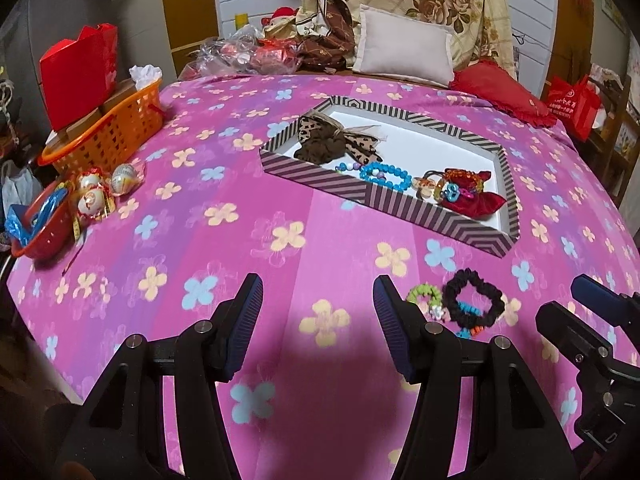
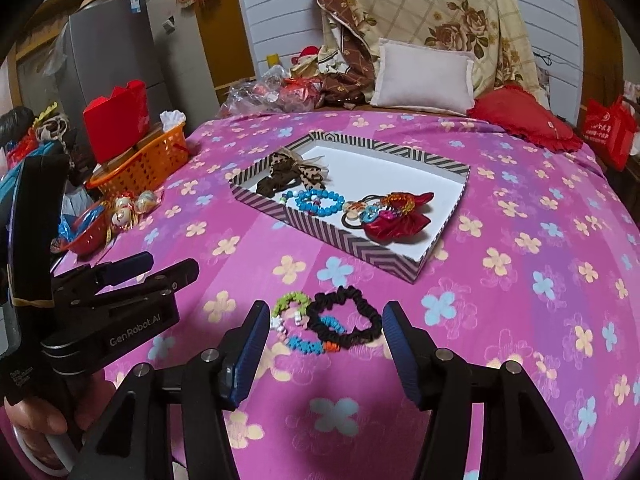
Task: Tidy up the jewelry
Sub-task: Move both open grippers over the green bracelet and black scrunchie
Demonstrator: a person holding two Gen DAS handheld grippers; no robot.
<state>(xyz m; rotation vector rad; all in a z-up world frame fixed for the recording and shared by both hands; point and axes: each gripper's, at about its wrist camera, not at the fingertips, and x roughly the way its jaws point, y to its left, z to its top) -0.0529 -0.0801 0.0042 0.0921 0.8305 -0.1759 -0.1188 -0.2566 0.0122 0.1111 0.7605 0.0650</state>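
A striped tray with a white floor lies mid-bed. It holds a leopard bow scrunchie, a blue bead bracelet and a red velvet bow with hair ties. On the pink bedspread in front of it lie a black scrunchie, a green hair tie and a blue-orange tie. My right gripper is open just short of this pile, its fingers either side in view, gripping nothing. My left gripper is open over bare bedspread, left of the pile.
An orange basket with a red box stands at the bed's left edge, near a red bowl and wrapped egg ornaments. Pillows, a red cushion and plastic bags crowd the headboard end.
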